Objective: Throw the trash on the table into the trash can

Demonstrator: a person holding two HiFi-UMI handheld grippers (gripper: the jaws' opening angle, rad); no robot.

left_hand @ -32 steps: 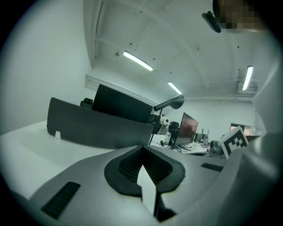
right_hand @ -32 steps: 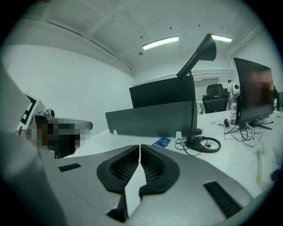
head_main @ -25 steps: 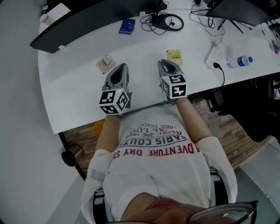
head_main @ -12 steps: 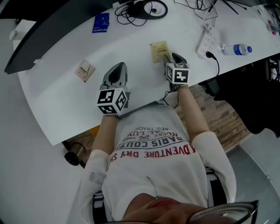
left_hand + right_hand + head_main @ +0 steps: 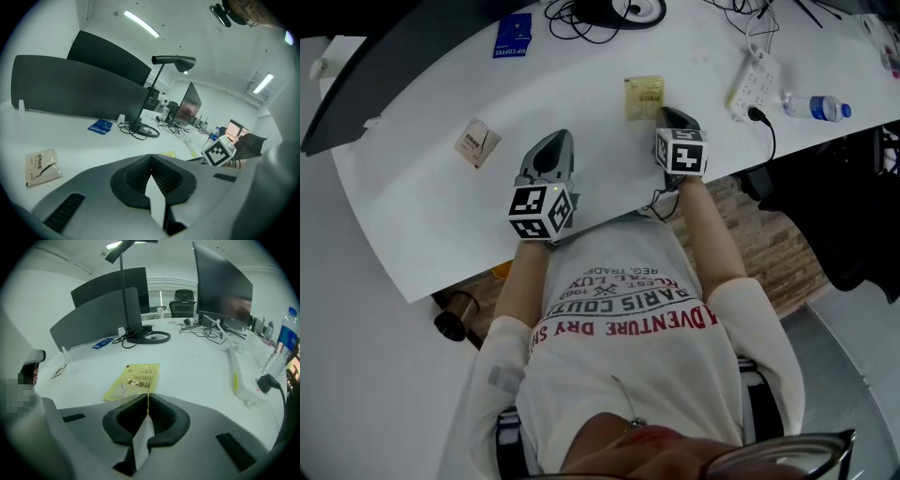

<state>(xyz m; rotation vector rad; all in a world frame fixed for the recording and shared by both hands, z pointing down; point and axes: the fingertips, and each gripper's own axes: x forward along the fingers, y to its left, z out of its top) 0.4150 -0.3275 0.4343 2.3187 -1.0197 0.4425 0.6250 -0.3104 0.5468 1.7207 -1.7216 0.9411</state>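
The right tongs [image 5: 673, 114] have dropped to the worktop [image 5: 441, 225] and just snapped shut against the near edge of the yellow packet [image 5: 644, 97] at their 11 o'clock, pinching nothing visibly, so it likely needs regrasping, while the left tongs [image 5: 551, 142] are shut and empty.

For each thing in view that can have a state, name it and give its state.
yellow packet: lying flat.
beige packet: lying flat.
left gripper: shut, empty.
right gripper: just closed, shut at the yellow packet's corner, nothing visibly between.
power strip: one plug in.
water bottle: capped.
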